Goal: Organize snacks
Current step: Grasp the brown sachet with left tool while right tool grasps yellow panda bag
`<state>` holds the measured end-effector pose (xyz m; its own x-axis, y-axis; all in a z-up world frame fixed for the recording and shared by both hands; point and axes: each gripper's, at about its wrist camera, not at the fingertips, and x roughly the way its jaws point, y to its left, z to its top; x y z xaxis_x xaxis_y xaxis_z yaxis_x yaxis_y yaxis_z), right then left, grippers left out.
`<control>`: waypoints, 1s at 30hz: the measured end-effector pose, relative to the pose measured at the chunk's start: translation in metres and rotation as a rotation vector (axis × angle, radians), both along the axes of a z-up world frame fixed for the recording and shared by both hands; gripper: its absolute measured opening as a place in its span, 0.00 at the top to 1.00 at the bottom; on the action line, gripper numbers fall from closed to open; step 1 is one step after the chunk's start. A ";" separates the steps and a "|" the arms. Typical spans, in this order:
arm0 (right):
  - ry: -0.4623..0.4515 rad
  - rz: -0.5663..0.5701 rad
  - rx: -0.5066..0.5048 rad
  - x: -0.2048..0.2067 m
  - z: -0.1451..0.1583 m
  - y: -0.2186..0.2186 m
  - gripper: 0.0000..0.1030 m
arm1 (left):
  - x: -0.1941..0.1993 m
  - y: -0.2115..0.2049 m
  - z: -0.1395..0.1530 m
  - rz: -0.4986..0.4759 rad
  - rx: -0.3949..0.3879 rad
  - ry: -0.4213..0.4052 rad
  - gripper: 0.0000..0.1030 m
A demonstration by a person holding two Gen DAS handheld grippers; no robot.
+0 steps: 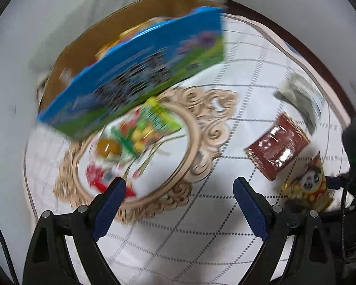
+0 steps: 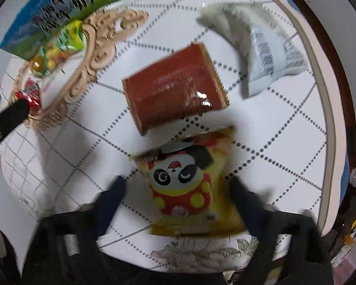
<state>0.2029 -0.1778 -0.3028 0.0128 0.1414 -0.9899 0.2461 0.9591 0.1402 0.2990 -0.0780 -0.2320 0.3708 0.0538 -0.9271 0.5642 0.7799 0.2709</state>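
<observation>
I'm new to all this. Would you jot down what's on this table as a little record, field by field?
surface: white tablecloth with dotted diamond lines
ornate piece: beige carved oval frame, with small colourful sweet packets inside
big item: blue and green printed box, its lower edge over the frame
loose packets: shiny reddish-brown wrapper; pale grey-white pouch with barcode; yellow panda snack bag
left gripper: open, nothing between its fingers
right gripper: fingers either side of the panda bag; blur hides any contact

White quilted tabletop [image 2: 284, 123]: tray [image 2: 99, 38] at 10 o'clock, brown packet [image 2: 175, 90] centre, panda packet [image 2: 189, 185] at 6, white packet [image 2: 261, 47] at 2.
</observation>
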 end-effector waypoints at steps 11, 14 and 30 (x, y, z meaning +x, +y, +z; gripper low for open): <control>-0.029 -0.184 0.002 -0.050 0.013 -0.081 0.47 | -0.004 -0.095 -0.033 -0.435 0.069 0.069 0.10; -0.029 -0.231 0.001 -0.061 0.013 -0.097 0.47 | -0.007 -0.119 -0.049 -0.534 0.067 0.173 0.10; -0.033 -0.189 0.030 -0.030 0.004 -0.084 0.47 | 0.037 -0.058 -0.083 0.020 -0.088 0.477 0.43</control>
